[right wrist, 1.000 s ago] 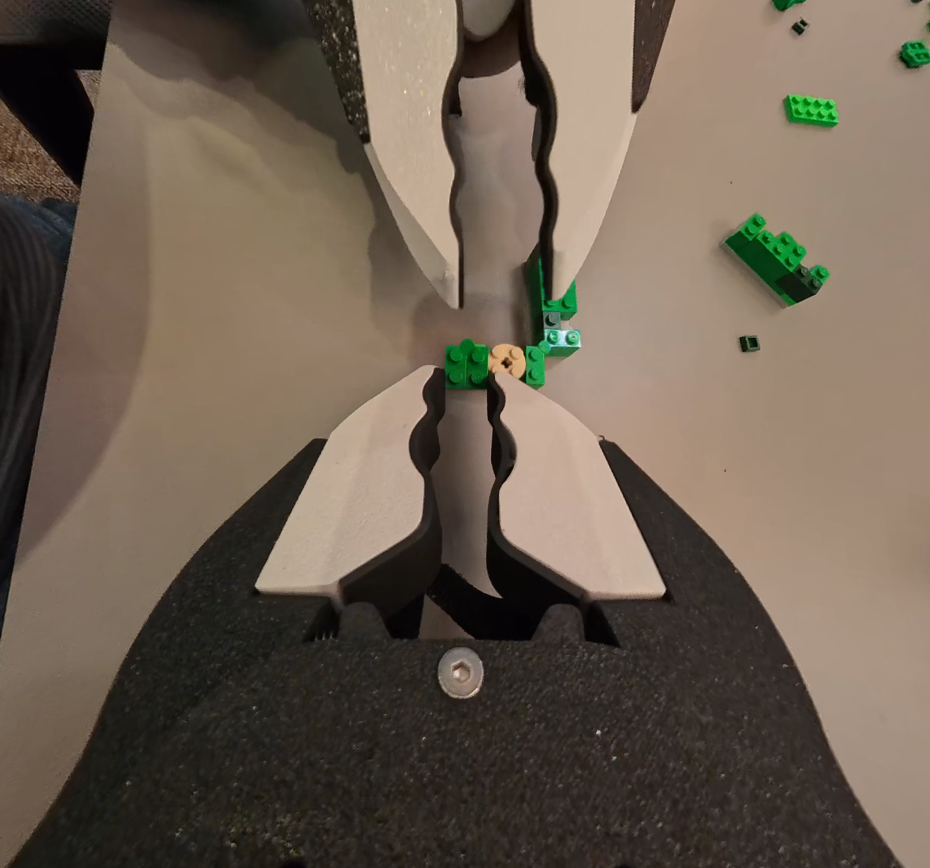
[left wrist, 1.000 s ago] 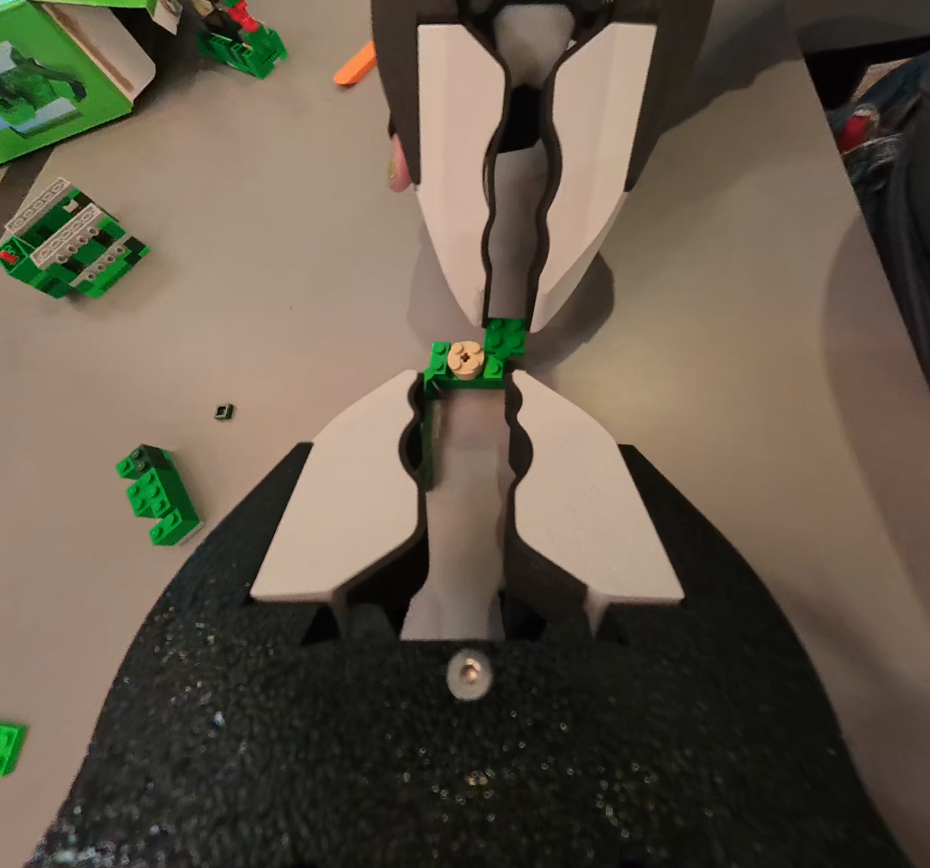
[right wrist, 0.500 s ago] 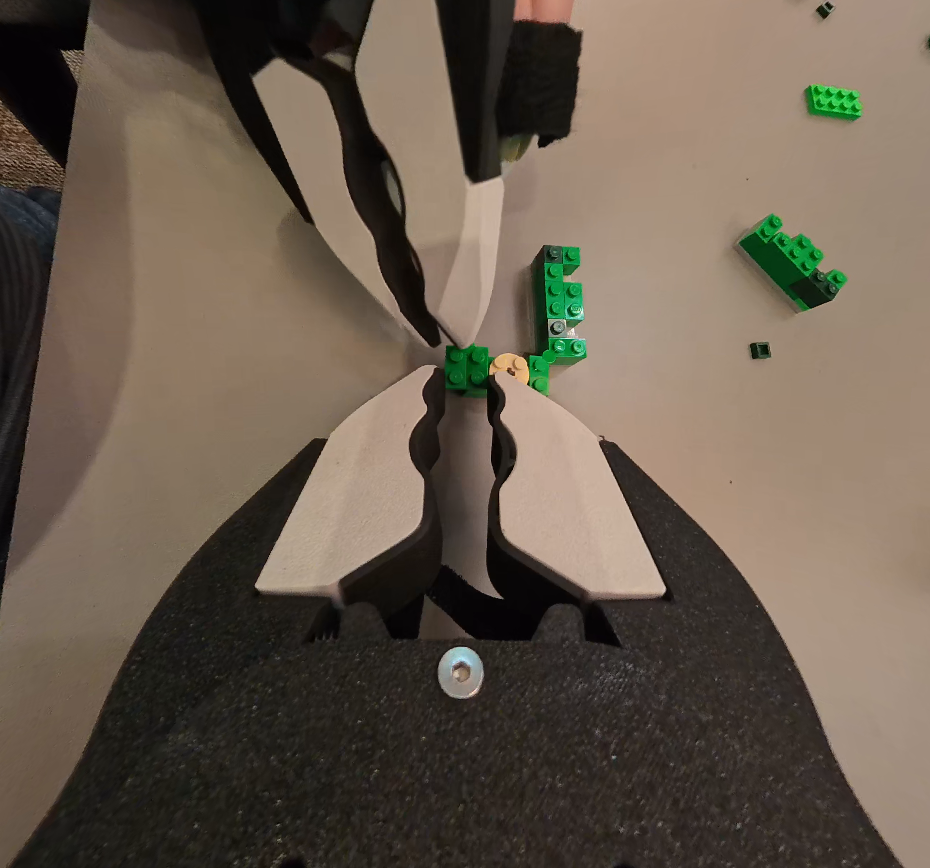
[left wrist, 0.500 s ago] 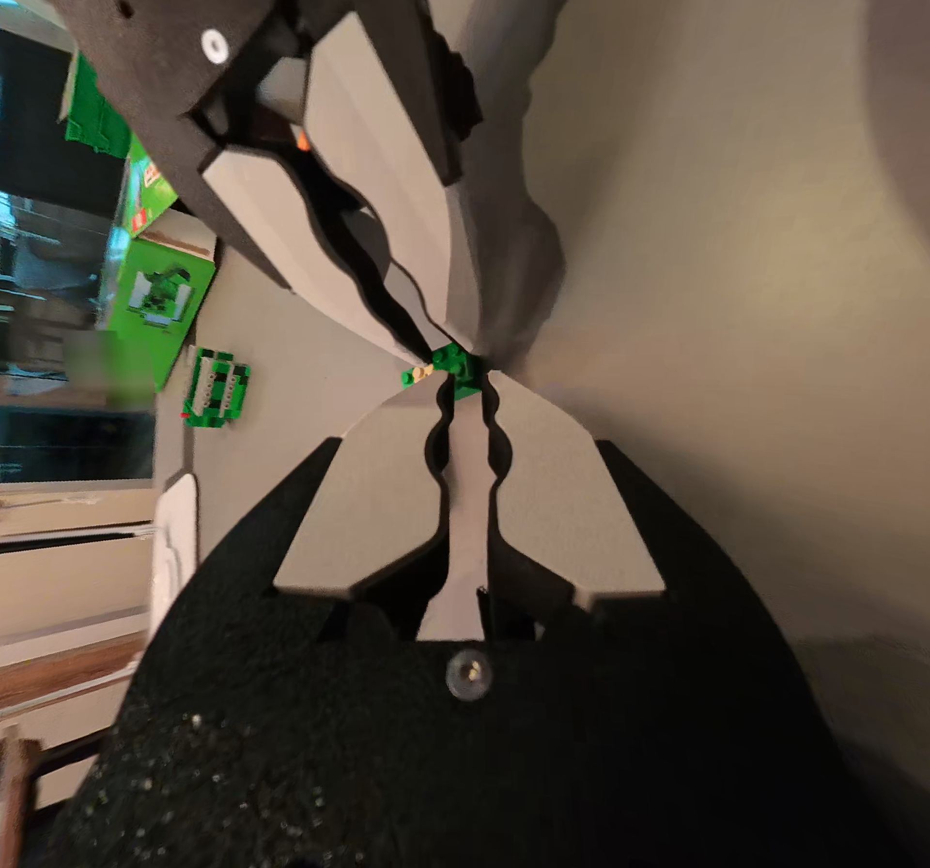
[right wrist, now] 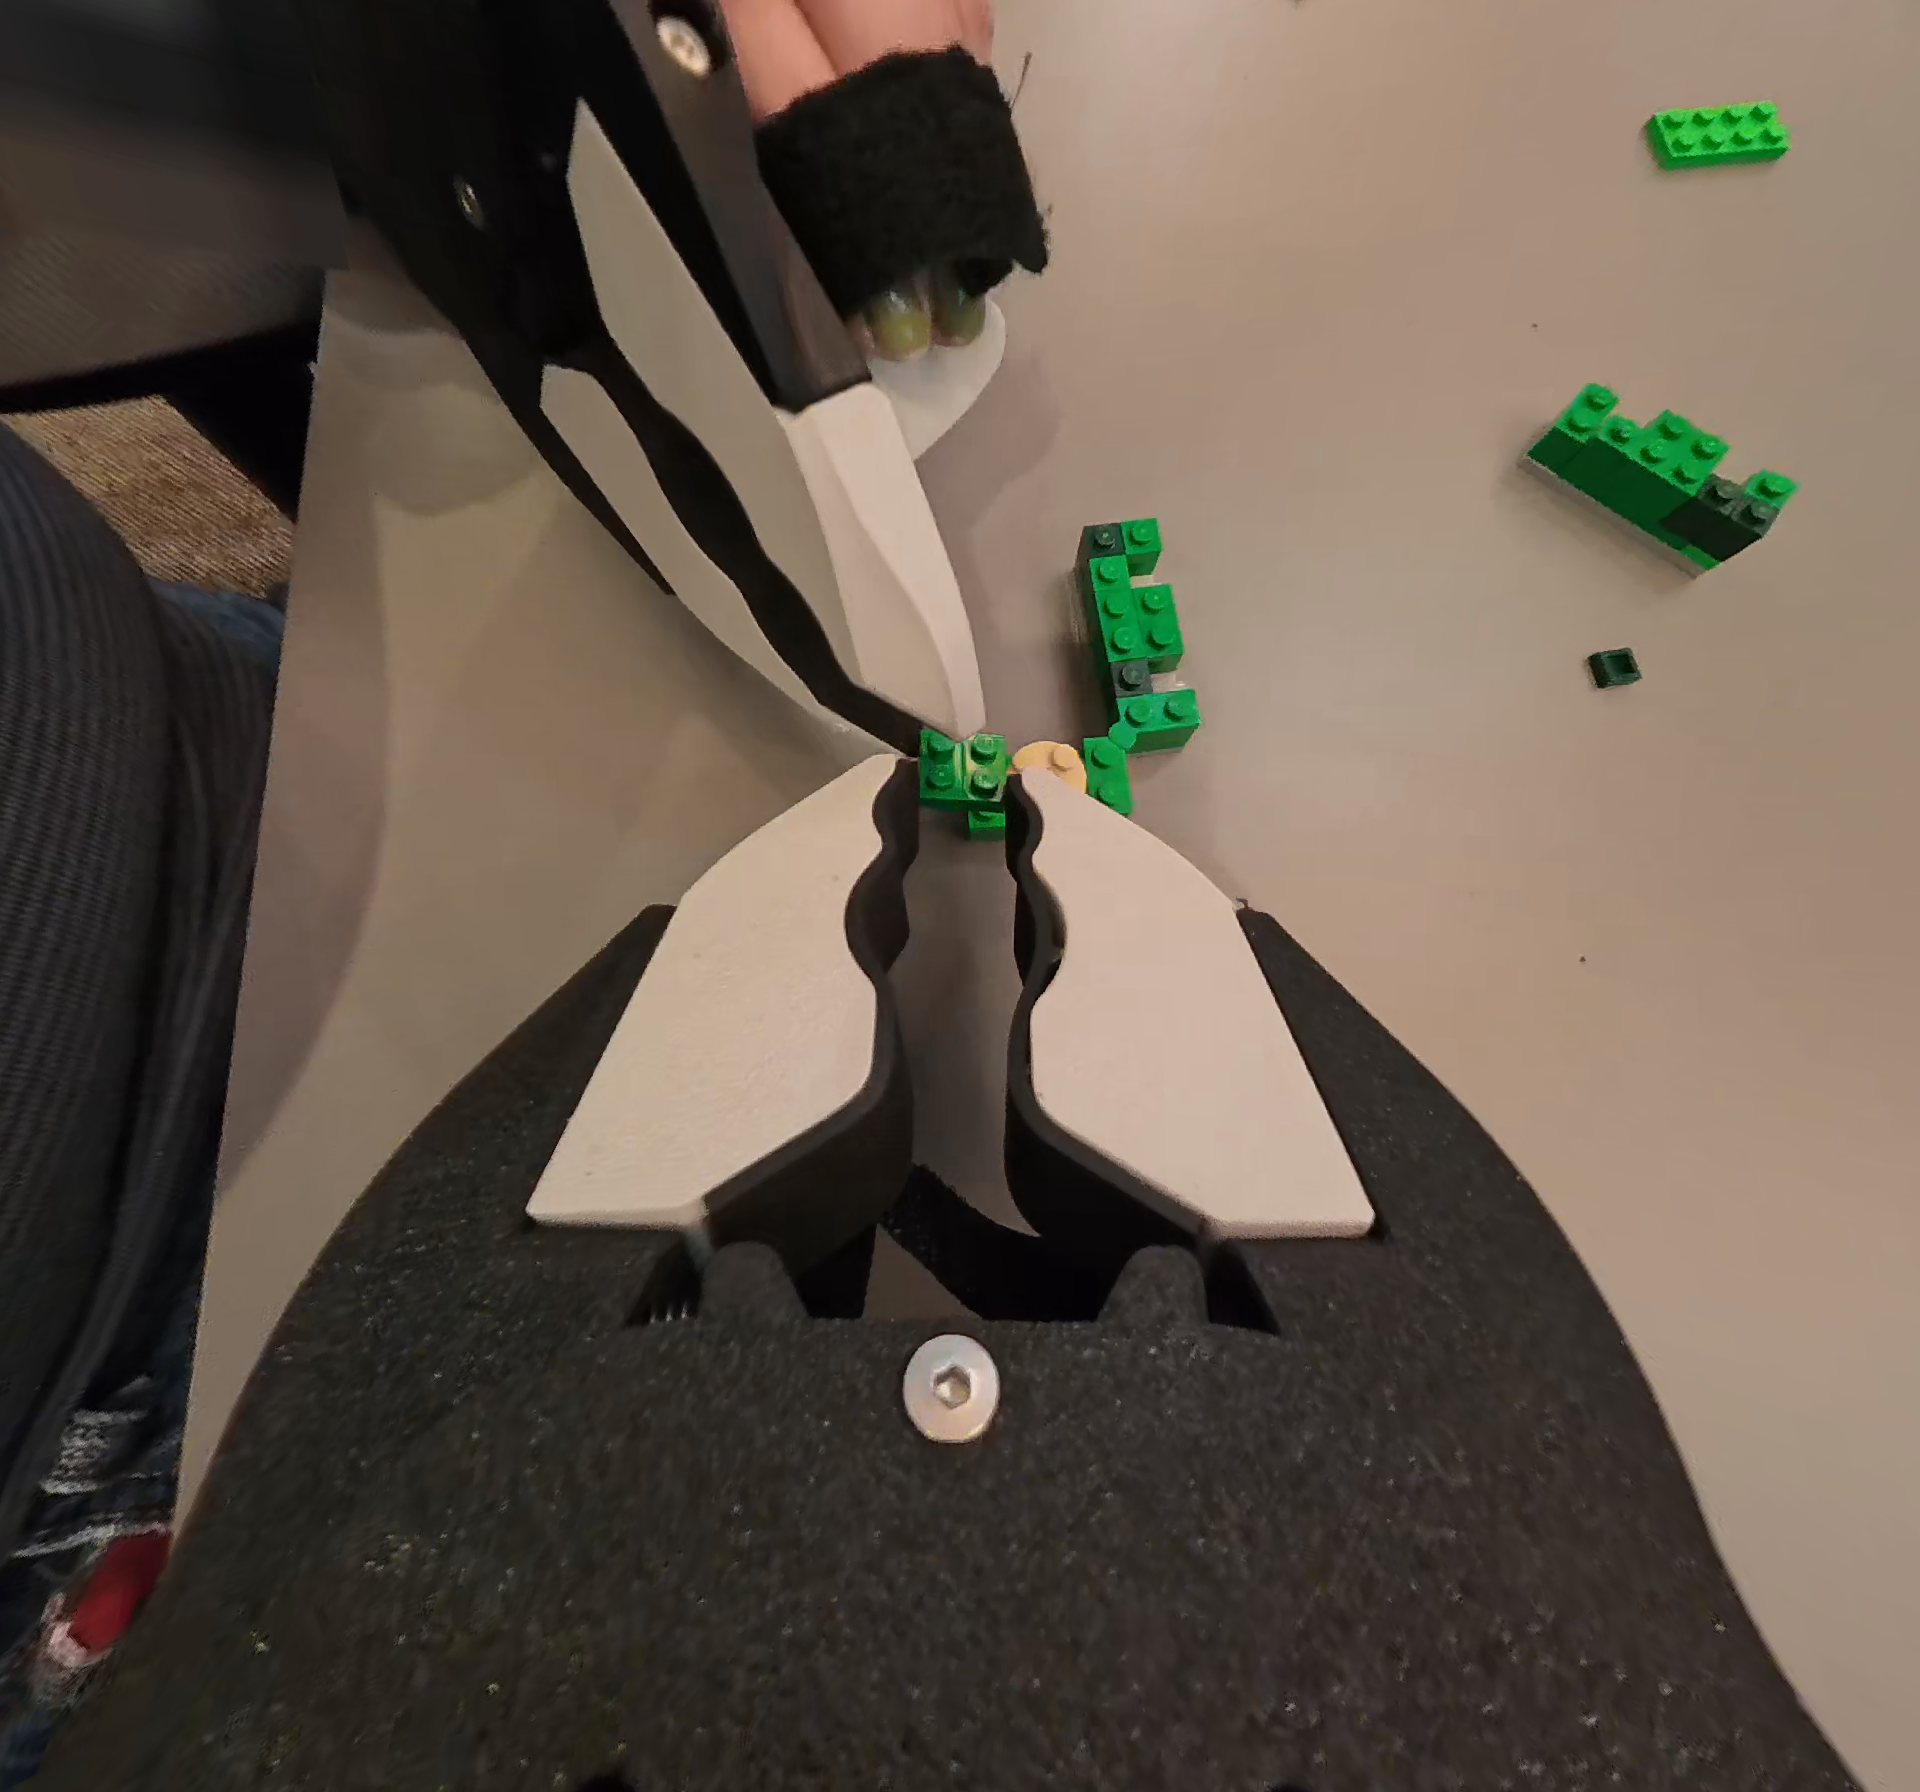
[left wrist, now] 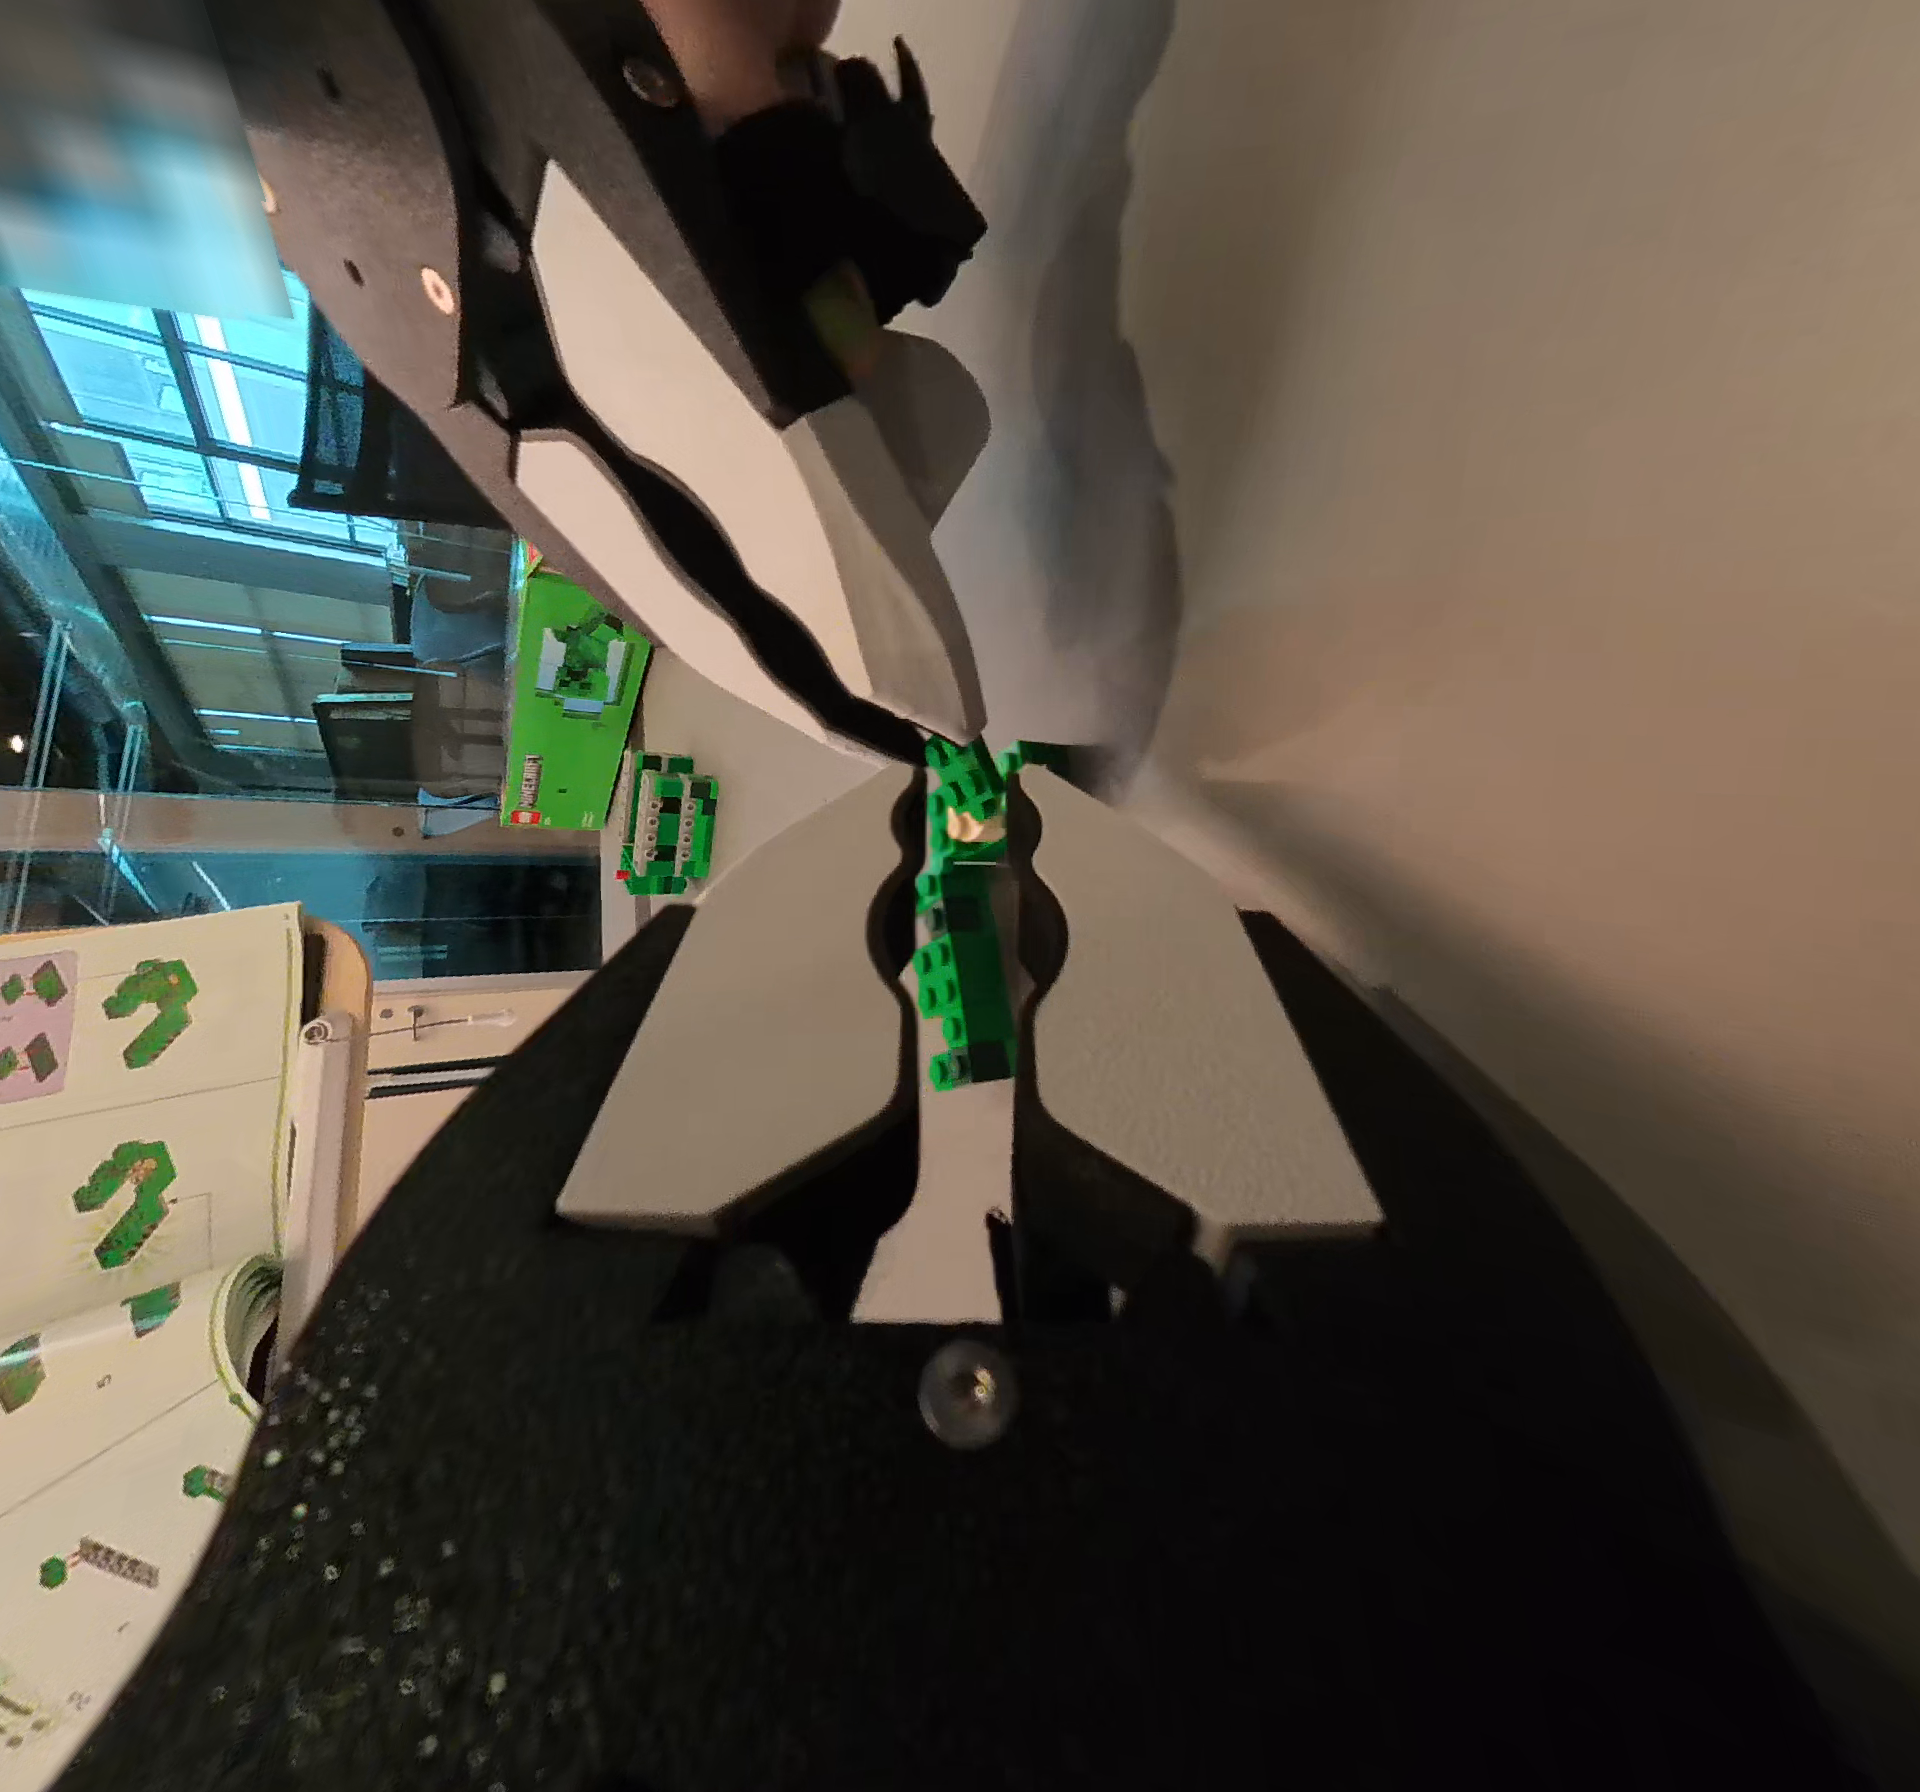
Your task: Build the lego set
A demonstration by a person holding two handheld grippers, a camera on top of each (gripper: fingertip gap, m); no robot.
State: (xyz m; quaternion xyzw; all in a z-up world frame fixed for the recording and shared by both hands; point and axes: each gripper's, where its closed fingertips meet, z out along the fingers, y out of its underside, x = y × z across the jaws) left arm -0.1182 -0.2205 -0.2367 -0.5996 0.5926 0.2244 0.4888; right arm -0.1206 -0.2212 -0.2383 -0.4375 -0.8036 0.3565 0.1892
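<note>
Since a second ago the left gripper (right wrist: 961,729) has rolled onto its side, its closed tips now pressing the small green block (right wrist: 964,768) that the right gripper (right wrist: 964,792) clamps; likely seating it. The hinged green assembly (right wrist: 1127,646) lies on the table. Only the left wrist view shows the instruction booklet (left wrist: 125,1171) and set box (left wrist: 566,703).

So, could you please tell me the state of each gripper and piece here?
right gripper: shut on green block.
left gripper: nearly closed, tips at the block, grip unclear.
hooked assembly: studs up, beside the block.
instruction booklet: open.
</note>
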